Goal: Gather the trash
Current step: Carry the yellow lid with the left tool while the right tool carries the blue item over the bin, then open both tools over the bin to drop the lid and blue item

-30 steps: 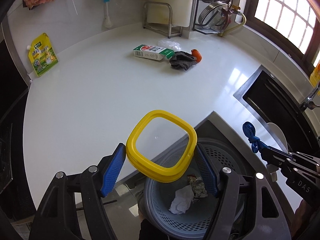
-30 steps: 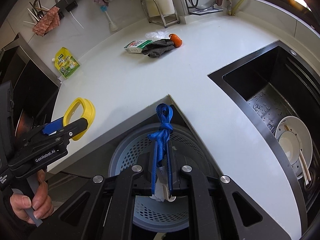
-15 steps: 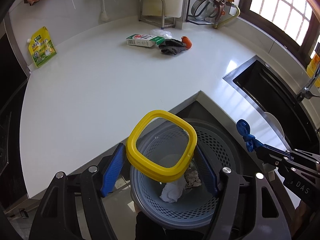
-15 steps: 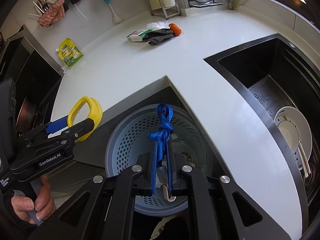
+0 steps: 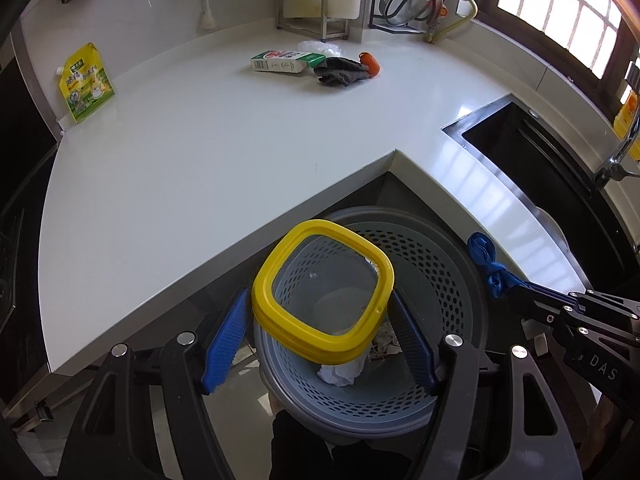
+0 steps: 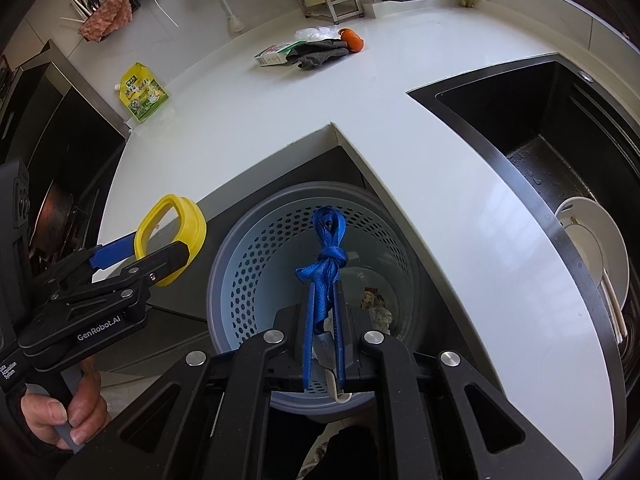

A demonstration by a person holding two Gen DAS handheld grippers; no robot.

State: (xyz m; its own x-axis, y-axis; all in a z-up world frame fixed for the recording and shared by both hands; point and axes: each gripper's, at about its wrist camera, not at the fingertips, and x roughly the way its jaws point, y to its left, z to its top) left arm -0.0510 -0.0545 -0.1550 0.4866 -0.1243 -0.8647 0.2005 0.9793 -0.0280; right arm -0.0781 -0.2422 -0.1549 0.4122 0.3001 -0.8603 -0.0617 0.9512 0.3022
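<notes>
My left gripper is shut on a square yellow-rimmed lid with a clear middle, its blue pads pressing the lid's two sides. The lid hangs over a grey perforated trash basket tucked under the counter's inner corner. My right gripper is shut on a knotted blue strap, which stands up above the same basket. Crumpled white paper and scraps lie at the basket's bottom. Each gripper shows in the other's view: the right gripper, the left gripper.
On the white counter at the back lie a milk carton, a dark cloth, an orange item and clear plastic. A yellow-green pouch leans at the left wall. A black sink holds a white plate.
Both grippers have drawn back from the counter and sunk a little. The lid and the strap now hang over the basket, which shows much more fully. Neither grip has changed.
</notes>
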